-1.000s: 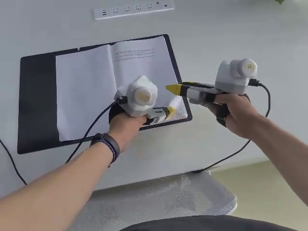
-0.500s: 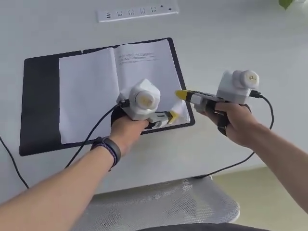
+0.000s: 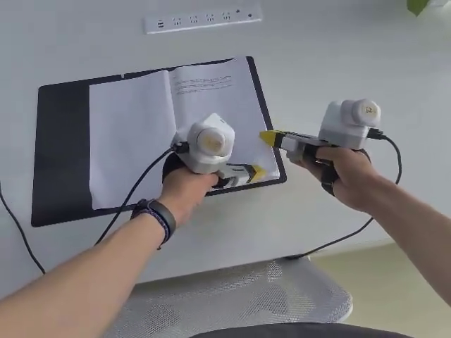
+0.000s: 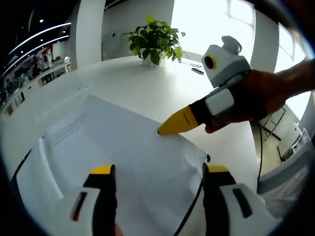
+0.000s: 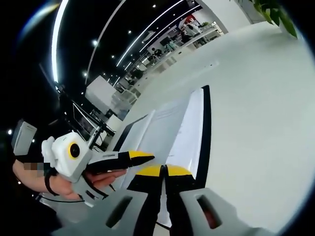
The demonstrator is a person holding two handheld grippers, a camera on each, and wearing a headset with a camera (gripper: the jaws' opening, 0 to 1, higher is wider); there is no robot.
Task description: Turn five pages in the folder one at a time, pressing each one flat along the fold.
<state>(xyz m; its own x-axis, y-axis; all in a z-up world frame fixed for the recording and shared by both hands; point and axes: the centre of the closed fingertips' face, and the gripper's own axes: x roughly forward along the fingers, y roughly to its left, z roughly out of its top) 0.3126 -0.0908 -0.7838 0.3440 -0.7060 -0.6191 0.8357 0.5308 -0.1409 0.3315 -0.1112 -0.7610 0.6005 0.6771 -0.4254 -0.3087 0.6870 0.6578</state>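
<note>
Head view: the folder [image 3: 63, 155] is lying open on the table [image 3: 338, 63], with its near right corner close to the table's front edge. Bare table is stretching away to the right of it, and behind it up to the power strip [image 3: 203, 17] at the far edge. I'm holding the left gripper [image 3: 250, 172] low over the right page [image 3: 211, 98] at that near right corner, wrist bent so the jaws are pointing right. In the left gripper view they are standing apart, released, with the page beneath them. The right gripper [image 3: 268, 136] is pointing in level from the right, jaws clenched on nothing. Its tip is sitting at the page's right edge, and I cannot tell whether it is touching the paper.
</note>
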